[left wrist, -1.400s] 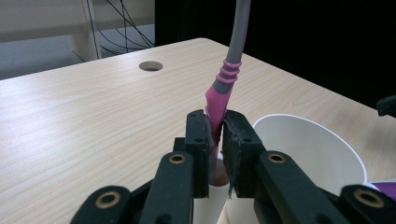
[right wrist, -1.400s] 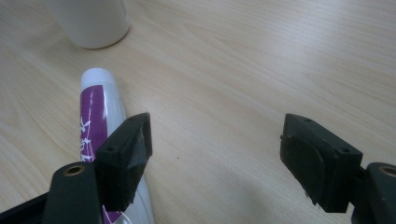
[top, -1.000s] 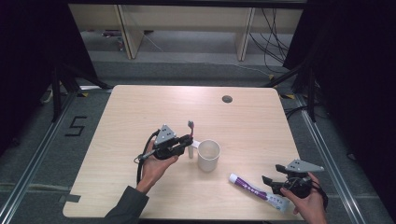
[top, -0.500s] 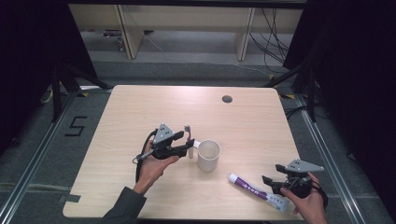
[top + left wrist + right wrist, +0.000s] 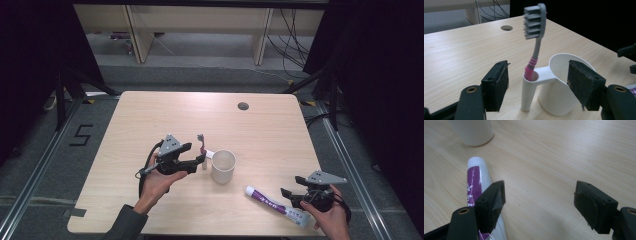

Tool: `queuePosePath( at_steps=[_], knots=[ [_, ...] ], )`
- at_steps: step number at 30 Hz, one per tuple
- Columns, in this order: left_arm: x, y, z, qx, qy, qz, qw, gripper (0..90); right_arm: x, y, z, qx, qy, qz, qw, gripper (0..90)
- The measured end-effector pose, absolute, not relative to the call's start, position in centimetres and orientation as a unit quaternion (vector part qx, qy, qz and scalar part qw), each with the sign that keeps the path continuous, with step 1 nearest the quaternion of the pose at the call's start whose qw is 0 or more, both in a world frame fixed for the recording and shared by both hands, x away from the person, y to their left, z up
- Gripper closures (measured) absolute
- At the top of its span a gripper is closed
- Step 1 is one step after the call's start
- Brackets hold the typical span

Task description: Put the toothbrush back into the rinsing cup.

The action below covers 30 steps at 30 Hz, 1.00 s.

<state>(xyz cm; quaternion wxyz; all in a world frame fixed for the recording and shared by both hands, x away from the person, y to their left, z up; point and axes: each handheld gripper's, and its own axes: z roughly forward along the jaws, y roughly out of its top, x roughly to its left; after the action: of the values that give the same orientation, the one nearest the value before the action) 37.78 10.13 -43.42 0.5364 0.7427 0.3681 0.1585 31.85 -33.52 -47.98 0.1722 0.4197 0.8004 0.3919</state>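
Where a second ago the left gripper [image 5: 537, 95] pinched the toothbrush [image 5: 535, 32], its jaws have just been opening and now stand spread, clear of it. The grey-headed, pink-necked toothbrush stands upright in the side tube of the white cup [image 5: 223, 166], mid-counter [image 5: 150, 115]. The right gripper [image 5: 541, 205] hangs spread beside the purple toothpaste tube [image 5: 477, 185], near right.

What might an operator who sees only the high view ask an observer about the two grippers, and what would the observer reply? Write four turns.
Operator: Is the left gripper gripping the toothbrush?
Observer: No. Its jaws have just been opening; the toothbrush stands in the cup's side holder between the pads, touching neither.
Operator: Does the right gripper hold the toothpaste?
Observer: No. Its jaws are open, and the toothpaste lies by one jaw, not between them.
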Motion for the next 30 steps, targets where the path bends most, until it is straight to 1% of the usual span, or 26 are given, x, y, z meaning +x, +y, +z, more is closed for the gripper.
queuePosePath(
  at_steps=[3,4,6,10,13,30],
  knots=[
    [37.3,10.4,-43.5,0.748,0.366,0.157,0.531,30.7,31.8,-33.4,-48.0,0.428,0.796,0.395,0.166,26.1],
    [37.2,10.5,-43.5,0.75,0.364,0.156,0.529,30.3,31.8,-33.5,-48.0,0.423,0.798,0.393,0.174,26.1],
    [36.8,10.6,-43.7,0.755,0.364,0.154,0.524,29.6,31.8,-33.5,-47.9,0.423,0.8,0.392,0.167,26.1],
    [36.1,10.8,-44.0,0.766,0.354,0.155,0.515,28.4,31.9,-33.7,-48.0,0.418,0.799,0.395,0.176,26.1],
    [35.5,11.0,-44.4,0.767,0.354,0.151,0.513,27.5,32.0,-33.7,-48.2,0.419,0.8,0.398,0.162,26.1],
    [33.2,12.2,-46.7,0.776,0.363,0.135,0.498,22.0,31.8,-33.7,-48.1,0.429,0.796,0.396,0.162,26.0]
  ],
)
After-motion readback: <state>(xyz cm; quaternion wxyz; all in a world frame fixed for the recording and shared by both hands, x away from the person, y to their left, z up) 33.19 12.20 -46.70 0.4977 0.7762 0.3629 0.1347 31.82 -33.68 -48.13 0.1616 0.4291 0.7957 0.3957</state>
